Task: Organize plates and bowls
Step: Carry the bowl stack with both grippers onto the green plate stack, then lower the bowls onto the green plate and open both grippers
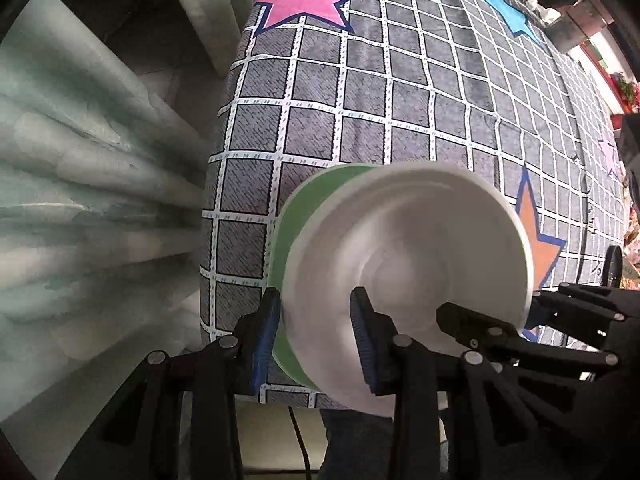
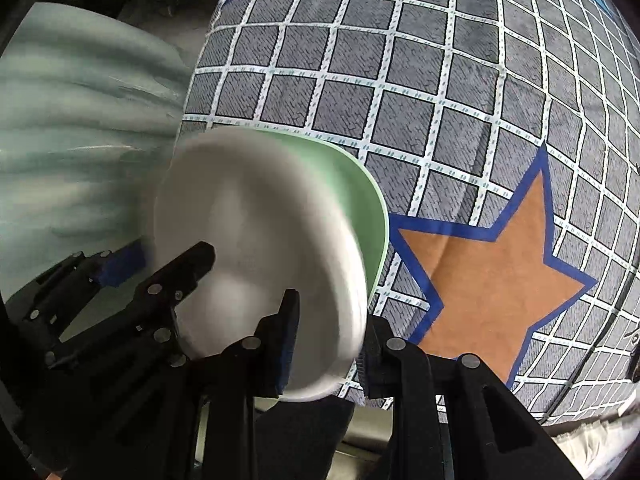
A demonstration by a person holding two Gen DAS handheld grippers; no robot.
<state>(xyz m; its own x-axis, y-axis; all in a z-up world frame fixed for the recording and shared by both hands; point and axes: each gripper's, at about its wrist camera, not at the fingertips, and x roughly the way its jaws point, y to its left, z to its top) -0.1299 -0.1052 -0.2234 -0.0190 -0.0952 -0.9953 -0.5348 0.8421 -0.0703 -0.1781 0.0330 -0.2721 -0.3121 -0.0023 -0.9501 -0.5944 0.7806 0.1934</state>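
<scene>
A white bowl (image 1: 412, 264) sits nested in a green bowl (image 1: 298, 216), the pair held tilted above the checked cloth. My left gripper (image 1: 316, 328) is shut on the near rims of both bowls, one blue pad outside the green wall and one inside the white bowl. In the right wrist view the white bowl (image 2: 256, 248) and the green bowl (image 2: 360, 200) show again. My right gripper (image 2: 328, 344) is shut on the white bowl's rim, one finger inside and one outside. The left gripper shows at the lower left of that view.
A grey checked cloth (image 1: 400, 80) with a pink star (image 1: 304, 2), a blue star (image 1: 508, 10) and an orange star (image 2: 492, 280) covers the table. A pale green curtain (image 1: 80, 200) hangs at the left. Clutter lines the far right edge.
</scene>
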